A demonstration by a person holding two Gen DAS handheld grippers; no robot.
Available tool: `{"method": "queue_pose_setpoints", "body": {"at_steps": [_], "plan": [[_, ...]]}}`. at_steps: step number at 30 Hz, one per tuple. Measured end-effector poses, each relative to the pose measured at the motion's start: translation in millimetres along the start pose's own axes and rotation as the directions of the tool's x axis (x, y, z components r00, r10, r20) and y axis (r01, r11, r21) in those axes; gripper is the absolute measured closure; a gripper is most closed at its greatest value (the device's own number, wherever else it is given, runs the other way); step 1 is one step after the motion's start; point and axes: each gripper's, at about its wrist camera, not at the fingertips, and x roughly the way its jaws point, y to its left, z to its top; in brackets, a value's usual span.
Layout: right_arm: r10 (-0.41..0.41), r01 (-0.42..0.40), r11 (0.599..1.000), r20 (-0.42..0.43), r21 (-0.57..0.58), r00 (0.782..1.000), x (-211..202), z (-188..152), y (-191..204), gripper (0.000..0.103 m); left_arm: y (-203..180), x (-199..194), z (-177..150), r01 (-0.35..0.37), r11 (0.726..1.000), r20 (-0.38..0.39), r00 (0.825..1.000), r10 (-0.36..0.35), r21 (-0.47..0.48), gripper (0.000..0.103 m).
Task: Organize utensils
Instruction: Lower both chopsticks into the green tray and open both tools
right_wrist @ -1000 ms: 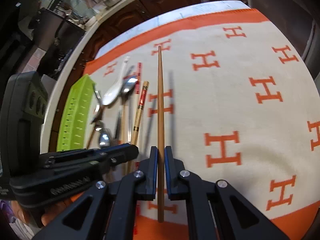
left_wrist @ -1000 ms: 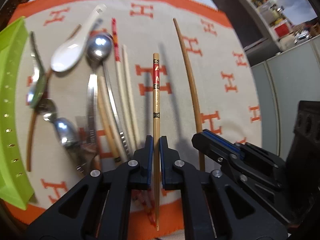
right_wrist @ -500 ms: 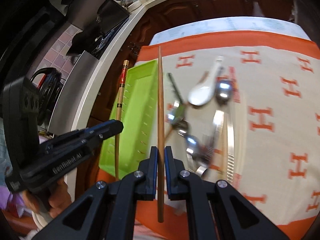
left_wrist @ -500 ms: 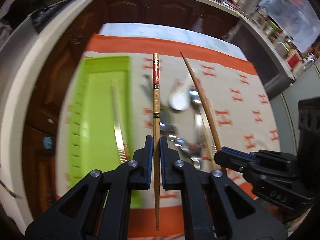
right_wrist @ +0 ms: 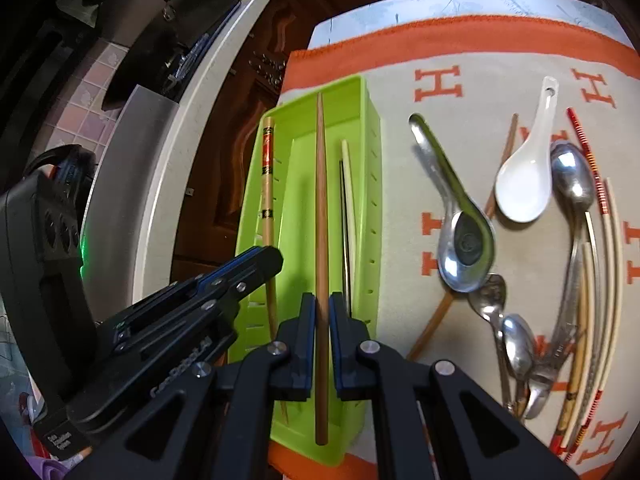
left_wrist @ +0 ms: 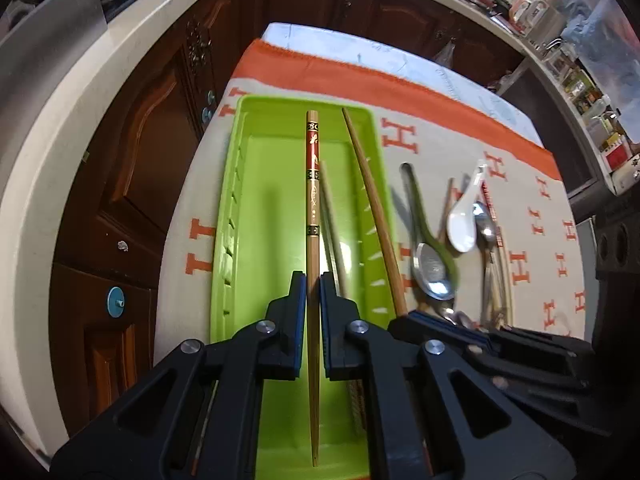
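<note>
The left gripper (left_wrist: 313, 280) is clenched on a red-banded chopstick (left_wrist: 312, 184), which runs straight ahead between its fingers over the middle of the green tray (left_wrist: 240, 184). Just beside it, the right gripper (right_wrist: 319, 302) is clamped on a plain brown chopstick (right_wrist: 320, 200), also held lengthwise over the tray, near the right wall. Whether either stick touches the tray floor cannot be told. On the floor between the two held sticks lie a pale chopstick (right_wrist: 349, 184) and something thin and dark beside it. The tray's left half is bare, with open room along its slotted left wall. The tray sits at the left edge of an orange-bordered cloth (right_wrist: 480, 80) printed with H marks, close to the table's edge and the dark wooden cabinets (left_wrist: 132, 152) beyond. To the right of the tray, apart from it, lie metal spoons (right_wrist: 464, 248), a white ceramic spoon (right_wrist: 524, 184) and more chopsticks (right_wrist: 604, 272) in a loose pile on the cloth.
</note>
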Motion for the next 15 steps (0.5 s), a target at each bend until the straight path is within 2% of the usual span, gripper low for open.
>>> {"method": "queue_pose_setpoints", "body": {"at_steps": [7, 10, 12, 15], "plan": [[0.005, -0.003, 0.999, -0.031, 0.045, 0.999, 13.3, 5.5, -7.7, 0.096, 4.9, 16.1, 4.9, -0.019, 1.000, 0.010, 1.000, 0.019, -0.003, 0.097], [0.006, -0.004, 0.999, -0.031, 0.043, 1.000, 11.4, 4.5, -7.1, 0.095, 6.9, 20.4, 4.6, -0.010, 0.999, -0.023, 1.000, 0.010, -0.035, 0.086], [0.009, -0.008, 0.999, -0.029, 0.037, 1.000, 8.9, 3.3, -6.0, 0.095, 9.6, 20.1, 3.1, -0.007, 0.998, -0.025, 1.000, 0.006, -0.057, 0.071], [0.010, -0.009, 1.000, -0.021, 0.022, 1.000, 2.9, -0.4, -5.7, 0.095, 11.7, 15.1, -1.9, 0.001, 0.997, -0.014, 1.000, -0.002, -0.077, 0.058]]}}
